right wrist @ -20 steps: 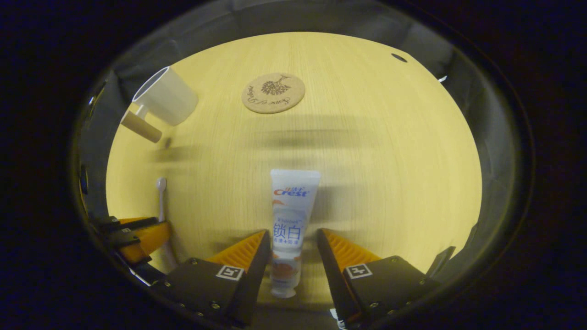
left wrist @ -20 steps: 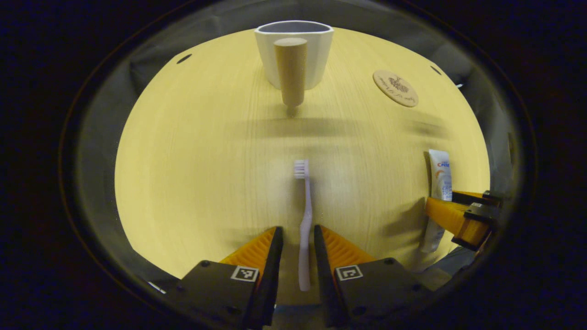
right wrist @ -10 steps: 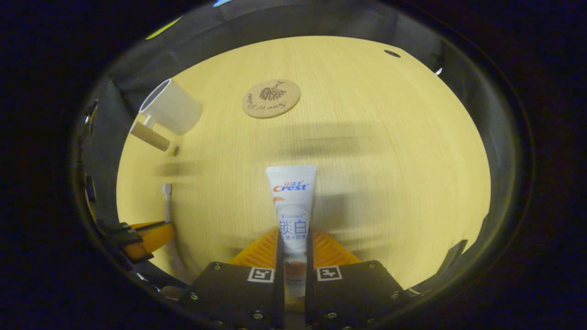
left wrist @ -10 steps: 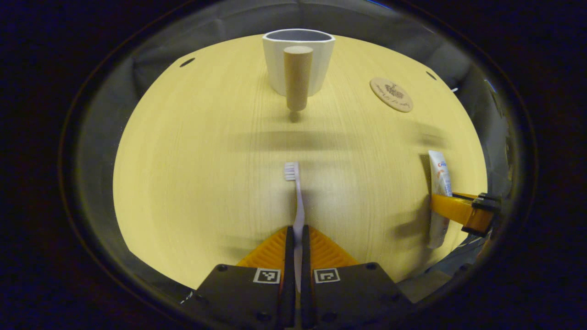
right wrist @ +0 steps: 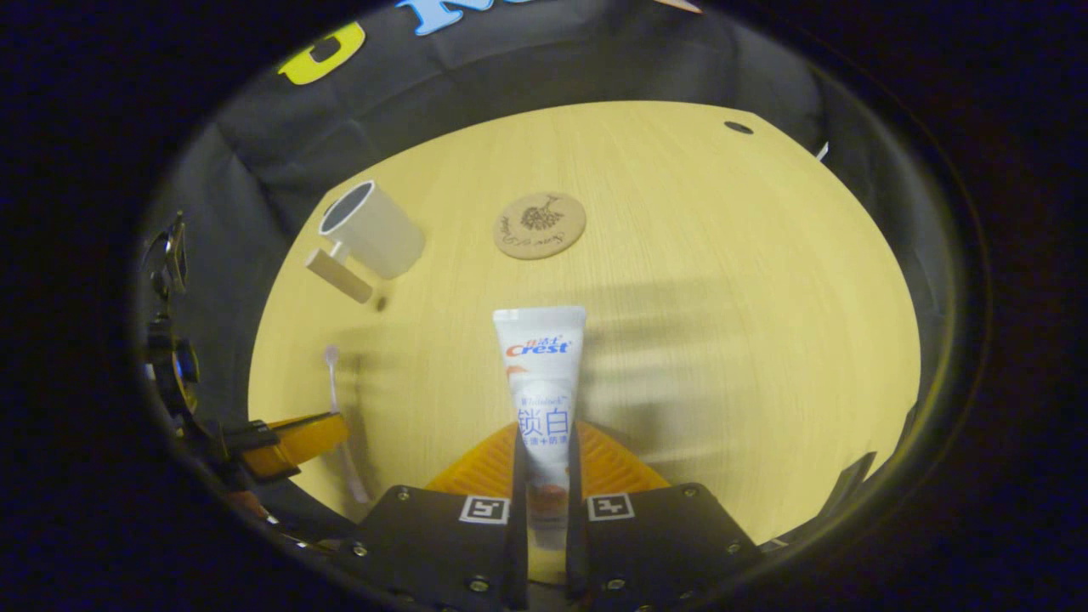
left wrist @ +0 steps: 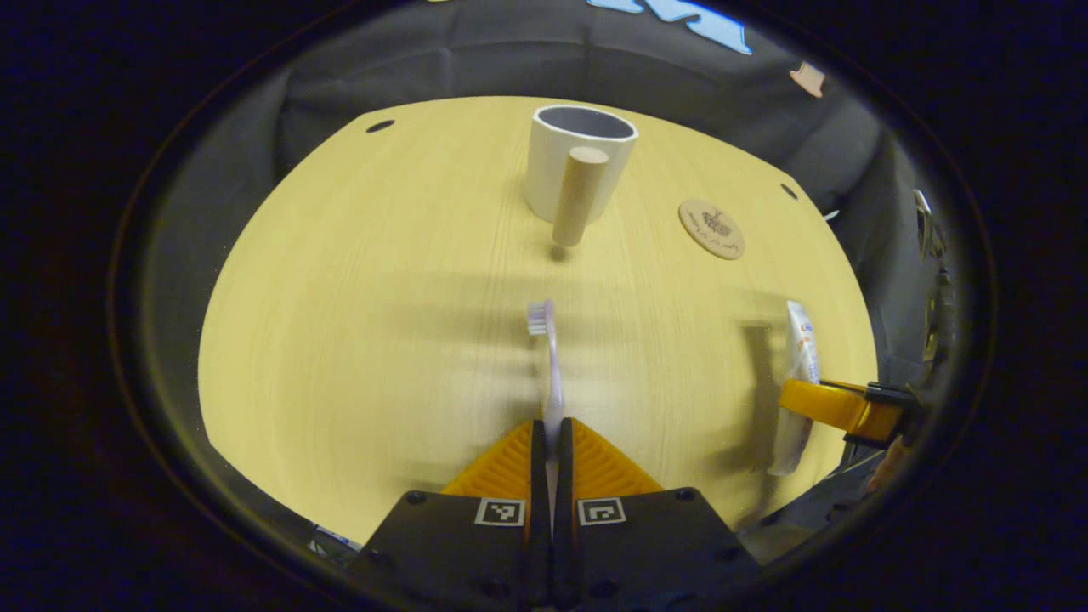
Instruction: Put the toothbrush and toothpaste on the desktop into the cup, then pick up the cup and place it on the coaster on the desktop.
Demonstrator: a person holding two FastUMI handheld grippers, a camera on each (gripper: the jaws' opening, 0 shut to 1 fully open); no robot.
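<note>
My left gripper (left wrist: 552, 432) is shut on the handle of a pale toothbrush (left wrist: 548, 357), held above the wooden desktop (left wrist: 357, 323) with its bristle head pointing away. Straight ahead stands a white cup (left wrist: 568, 161) with a wooden peg handle (left wrist: 579, 206); a round cork coaster (left wrist: 711, 229) lies to its right. My right gripper (right wrist: 542, 442) is shut on a white toothpaste tube (right wrist: 541, 382), also lifted, flat end forward. In the right gripper view the cup (right wrist: 374, 229) is at far left and the coaster (right wrist: 540, 224) ahead.
Each view catches the other gripper at its edge: the right gripper (left wrist: 837, 406) with the tube (left wrist: 795, 374), the left gripper (right wrist: 293, 440) with the toothbrush (right wrist: 340, 416). Small dark holes (left wrist: 380, 126) mark the desktop's far corners. Black cloth wall stands behind the table.
Both grippers closed from open onto their objects, then rose from the desktop. The table now looks farther below and more of the wall is in view.
</note>
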